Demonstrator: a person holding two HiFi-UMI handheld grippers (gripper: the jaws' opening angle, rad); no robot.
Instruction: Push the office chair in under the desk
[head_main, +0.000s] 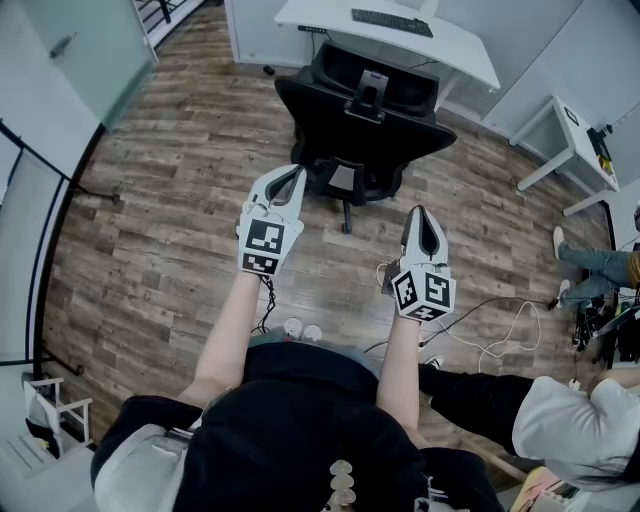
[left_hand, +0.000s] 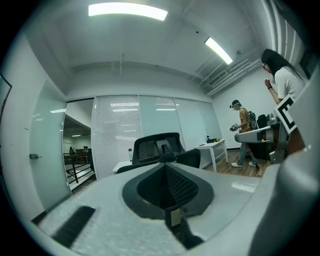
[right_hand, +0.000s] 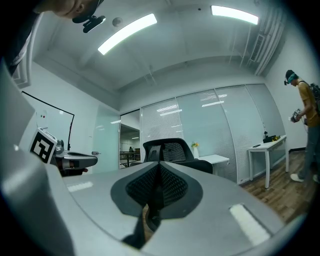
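A black mesh office chair (head_main: 365, 118) stands on the wood floor with its back toward me, facing a white desk (head_main: 398, 38) that carries a dark keyboard (head_main: 392, 22). The chair (left_hand: 159, 147) also shows ahead in the left gripper view, and the chair (right_hand: 169, 151) appears again in the right gripper view. My left gripper (head_main: 290, 180) is shut and empty, a short way short of the chair's left rear. To the right, my right gripper (head_main: 421, 222) is also shut with nothing in it, held a bit lower and farther from the chair.
A second white desk (head_main: 572, 142) stands at the right. One person sits on the floor (head_main: 560, 410) at the lower right beside white cables (head_main: 505, 335); another person's legs (head_main: 590, 265) show at the right edge. Glass partitions (head_main: 85, 45) line the left.
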